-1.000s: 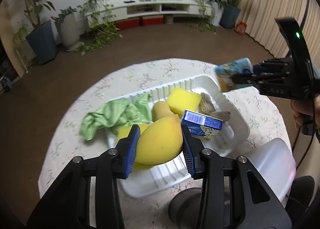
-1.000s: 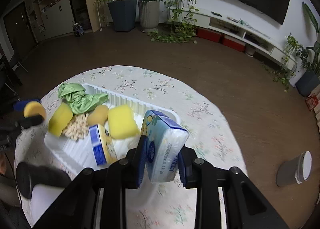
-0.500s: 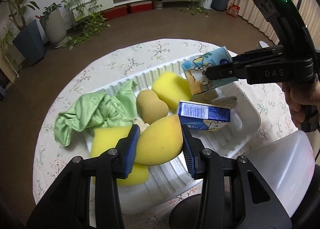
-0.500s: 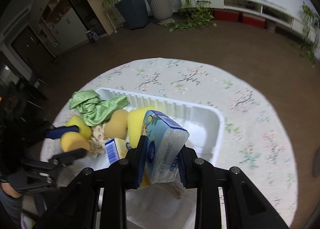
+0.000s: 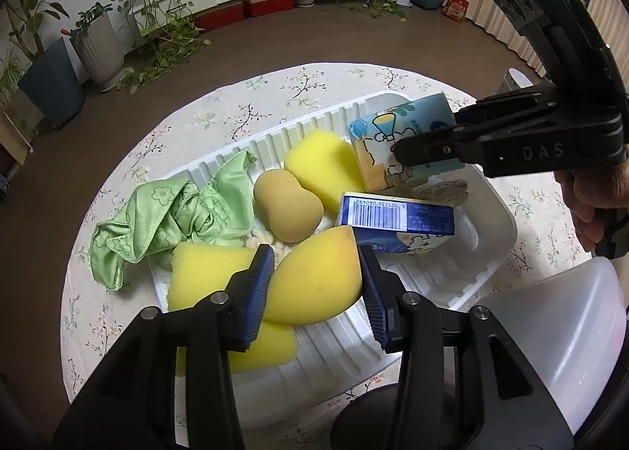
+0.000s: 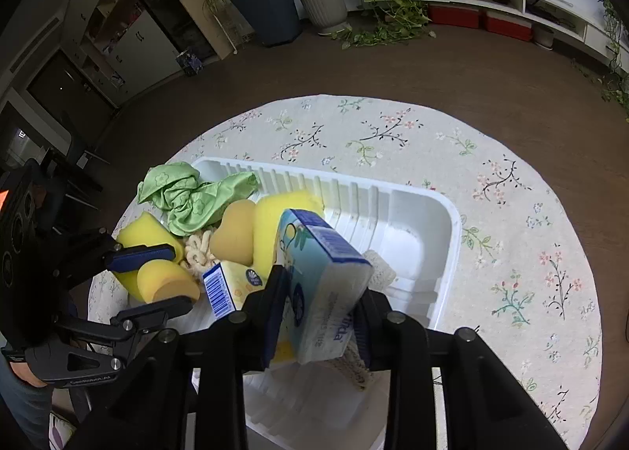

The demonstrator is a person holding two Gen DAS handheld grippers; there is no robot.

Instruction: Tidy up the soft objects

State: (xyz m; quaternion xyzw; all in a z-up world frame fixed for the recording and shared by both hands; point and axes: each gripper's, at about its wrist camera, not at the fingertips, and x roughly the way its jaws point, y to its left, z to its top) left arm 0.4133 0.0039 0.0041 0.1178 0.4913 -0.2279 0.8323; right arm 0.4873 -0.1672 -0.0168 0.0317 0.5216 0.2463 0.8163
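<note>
The yellow teardrop sponge (image 5: pixel 314 277) sat clamped between the blue pads of the left gripper (image 5: pixel 316 289), low over the near end of the white ribbed tray (image 5: pixel 432 277). The right gripper (image 6: pixel 318 316) was closed on a light-blue tissue pack (image 6: pixel 322 277), held tilted above the tray's middle.

The left wrist view showed this pack (image 5: pixel 397 147) from its printed face, pinched by the right gripper (image 5: pixel 428 147) over a square yellow sponge (image 5: pixel 322 167), with a hand (image 5: pixel 593 198) on the handle. Only the right wrist view showed the tray's bare far end (image 6: pixel 412 230) and the pack's white side.

Inside the tray lay a tan gourd-shaped sponge (image 5: pixel 287 210), a second tissue pack with a barcode (image 5: pixel 397 218), another yellow sponge (image 5: pixel 212 273) partly under the left gripper's finger, and a beige woven pad (image 5: pixel 448 190) half hidden behind the held pack. A green cloth (image 5: pixel 169 218) spilled over the tray's left rim onto the round counter (image 6: pixel 511 214) with its flowered covering. Pale puffed pieces (image 6: pixel 196 249) showed between the sponges in the right wrist view; the other view showed them only as a sliver. A translucent white container (image 5: pixel 570 332) stood by the tray's near right corner.
</note>
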